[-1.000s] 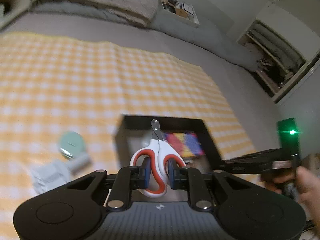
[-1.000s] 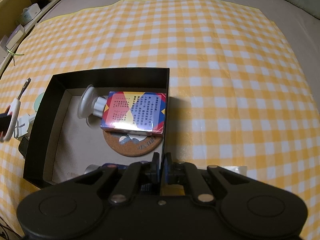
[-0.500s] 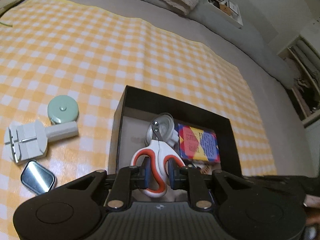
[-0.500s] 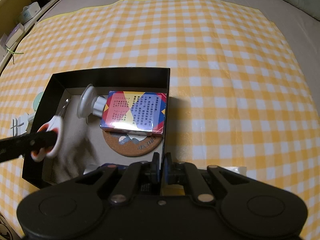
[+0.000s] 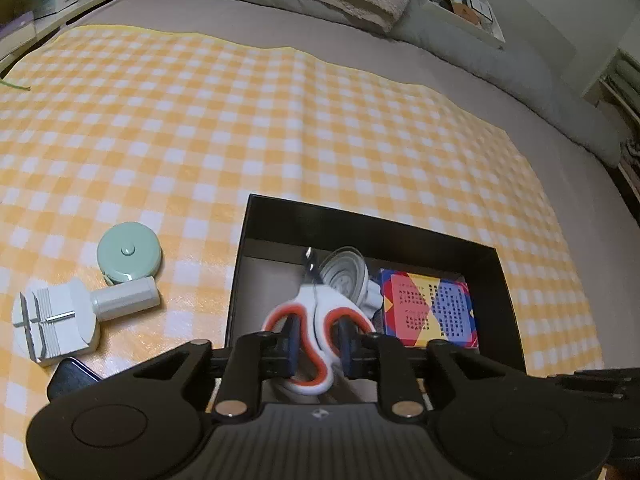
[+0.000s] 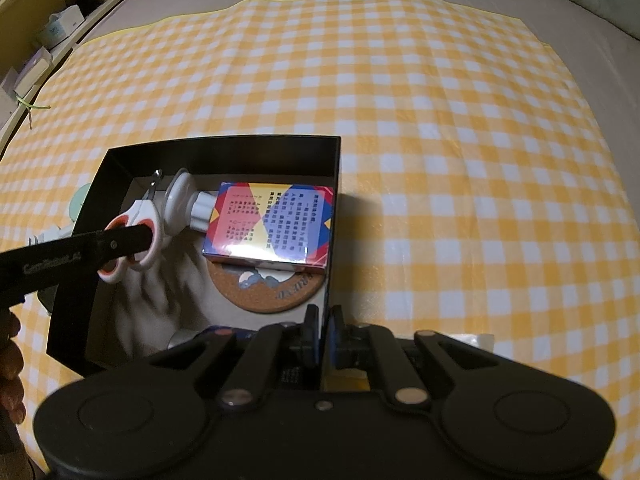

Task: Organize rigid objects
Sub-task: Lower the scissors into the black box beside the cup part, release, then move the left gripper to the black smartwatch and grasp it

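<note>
White scissors with red-lined handles (image 5: 320,300) (image 6: 144,208) sit between the pads of my left gripper (image 5: 320,344), whose jaws are opening. The scissors hang blades down inside the left part of the black open box (image 5: 360,216) (image 6: 224,148), the tip near its far wall. Beside them in the box lie a white suction-cup holder (image 5: 344,272) (image 6: 180,200), a colourful card box (image 5: 428,308) (image 6: 272,220) and a cork coaster (image 6: 268,288). My right gripper (image 6: 322,336) is shut with nothing visible in it, over the box's near right corner.
On the yellow checked cloth left of the box lie a green round case (image 5: 129,254), a white watch tool (image 5: 56,320) and a dark flat tin (image 5: 72,376). A hand (image 6: 10,360) shows at the left edge. Pillows and shelves lie beyond the cloth.
My left gripper has carried the scissors rightward over the box wall and down into the box, tilting to point more steeply downward. The right gripper has stayed where it was.
</note>
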`<state>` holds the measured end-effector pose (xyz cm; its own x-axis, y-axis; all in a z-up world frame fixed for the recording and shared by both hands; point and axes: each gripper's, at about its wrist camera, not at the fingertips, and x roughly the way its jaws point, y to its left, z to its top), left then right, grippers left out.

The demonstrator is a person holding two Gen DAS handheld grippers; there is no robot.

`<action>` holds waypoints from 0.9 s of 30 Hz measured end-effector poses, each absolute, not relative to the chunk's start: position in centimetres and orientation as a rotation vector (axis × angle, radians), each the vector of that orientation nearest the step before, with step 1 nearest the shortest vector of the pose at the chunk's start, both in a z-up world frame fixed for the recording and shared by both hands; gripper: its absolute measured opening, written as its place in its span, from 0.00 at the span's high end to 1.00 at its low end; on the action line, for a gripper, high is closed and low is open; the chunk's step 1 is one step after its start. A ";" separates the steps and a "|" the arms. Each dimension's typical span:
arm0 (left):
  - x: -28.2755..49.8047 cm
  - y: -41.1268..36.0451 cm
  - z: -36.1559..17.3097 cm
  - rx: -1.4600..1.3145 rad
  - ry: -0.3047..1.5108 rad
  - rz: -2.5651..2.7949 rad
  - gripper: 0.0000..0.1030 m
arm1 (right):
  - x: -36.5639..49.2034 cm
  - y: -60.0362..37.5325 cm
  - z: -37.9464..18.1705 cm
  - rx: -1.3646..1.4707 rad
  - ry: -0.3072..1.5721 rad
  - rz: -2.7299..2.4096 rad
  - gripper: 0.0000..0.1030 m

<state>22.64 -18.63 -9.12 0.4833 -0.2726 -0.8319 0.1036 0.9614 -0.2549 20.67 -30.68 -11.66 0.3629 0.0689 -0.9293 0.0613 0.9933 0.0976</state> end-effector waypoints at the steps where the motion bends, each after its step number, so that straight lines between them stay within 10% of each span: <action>1: 22.7 -18.6 -9.1 -0.170 1.048 -0.232 0.72 | 20.8 -30.7 -11.7 0.121 1.201 0.007 0.94; 5: 22.5 -18.5 -8.5 -0.202 1.049 -0.292 0.34 | 20.8 -30.7 -11.7 0.121 1.200 0.008 0.94; 27: 18.7 -18.7 -6.4 -0.053 1.079 -0.465 0.00 | 20.9 -30.6 -11.5 0.099 1.185 0.005 0.94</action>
